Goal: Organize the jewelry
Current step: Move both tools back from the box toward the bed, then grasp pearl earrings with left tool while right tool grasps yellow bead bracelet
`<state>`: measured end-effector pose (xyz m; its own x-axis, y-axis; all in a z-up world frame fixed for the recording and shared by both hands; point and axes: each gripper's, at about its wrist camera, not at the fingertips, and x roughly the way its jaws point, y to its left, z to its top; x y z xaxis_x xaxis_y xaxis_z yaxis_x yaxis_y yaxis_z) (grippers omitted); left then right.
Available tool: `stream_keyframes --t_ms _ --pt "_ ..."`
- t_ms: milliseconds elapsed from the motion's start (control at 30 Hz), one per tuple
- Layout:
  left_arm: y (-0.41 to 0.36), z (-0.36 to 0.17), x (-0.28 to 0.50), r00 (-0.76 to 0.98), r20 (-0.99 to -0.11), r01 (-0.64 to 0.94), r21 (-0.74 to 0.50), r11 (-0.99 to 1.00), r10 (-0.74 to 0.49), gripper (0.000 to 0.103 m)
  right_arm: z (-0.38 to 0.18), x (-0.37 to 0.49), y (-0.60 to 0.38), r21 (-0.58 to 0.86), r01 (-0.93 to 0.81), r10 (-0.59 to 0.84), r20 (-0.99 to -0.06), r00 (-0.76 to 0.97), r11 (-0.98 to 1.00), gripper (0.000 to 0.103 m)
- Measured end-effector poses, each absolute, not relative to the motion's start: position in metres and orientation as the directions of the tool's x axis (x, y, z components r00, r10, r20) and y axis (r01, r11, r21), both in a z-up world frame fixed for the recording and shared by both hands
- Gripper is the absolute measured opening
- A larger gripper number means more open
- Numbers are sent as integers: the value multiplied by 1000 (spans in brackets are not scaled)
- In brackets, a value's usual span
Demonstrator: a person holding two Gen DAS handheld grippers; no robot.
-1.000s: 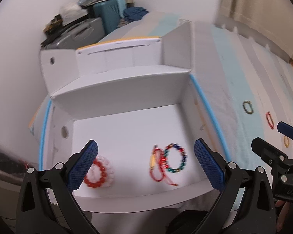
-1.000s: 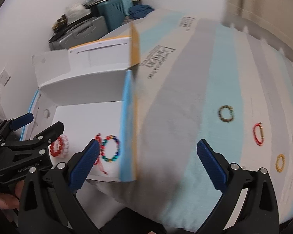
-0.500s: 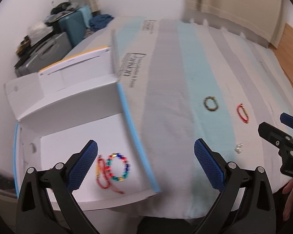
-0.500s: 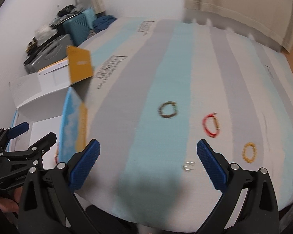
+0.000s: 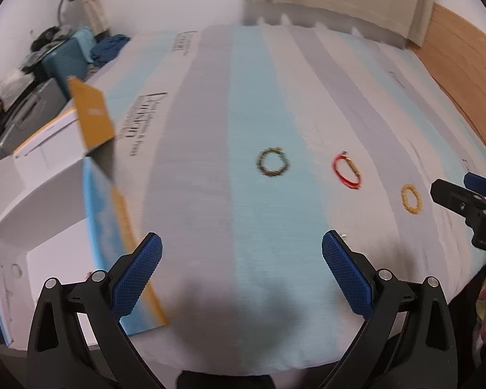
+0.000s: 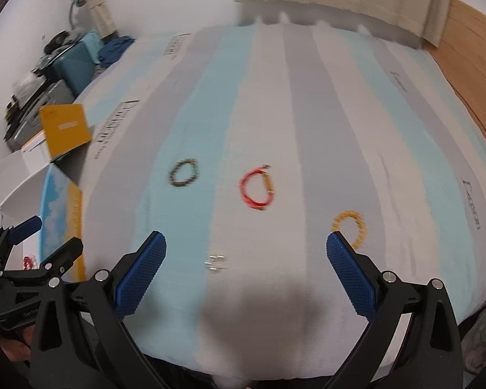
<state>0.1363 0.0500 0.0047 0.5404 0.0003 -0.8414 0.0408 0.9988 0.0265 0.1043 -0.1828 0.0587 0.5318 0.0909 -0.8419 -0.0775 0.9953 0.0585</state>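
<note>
While both my claws hang wide open and empty above the bed [image 6: 275, 97], the silver clasp [image 6: 215, 263] lies just ahead between the right gripper [image 6: 246, 265] fingers. My left gripper [image 5: 242, 267] sits nearer the box [image 5: 48, 220], so right is closer.

On the striped bedcover [image 6: 275, 103] I count three bracelets: one dark beaded bracelet [image 6: 184, 173], one red cord bracelet [image 6: 257, 188] and one yellow beaded bracelet [image 6: 350, 228]. One small silver piece [image 6: 215, 263] lies nearer me. One open cardboard box [image 5: 32, 194] sits beside them.
</note>
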Motion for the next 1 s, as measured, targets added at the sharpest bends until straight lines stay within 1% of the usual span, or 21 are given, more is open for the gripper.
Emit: stream_keyframes --t_ms 200,467,800,1000 --pt "12 -15 147 524 -851 102 12 995 -43 97 38 111 -229 70 -12 67 -861 503 997 95" --pt "-29 -60 158 484 -872 169 7 986 -77 97 -4 130 -283 66 72 28 -897 442 995 95" --pt "-58 -103 175 451 -888 204 3 979 -92 97 -57 160 -310 23 96 -14 -927 374 995 95" --pt "-68 -126 178 444 -886 240 -27 970 -134 97 -79 183 -316 6 88 -25 -937 350 996 95"
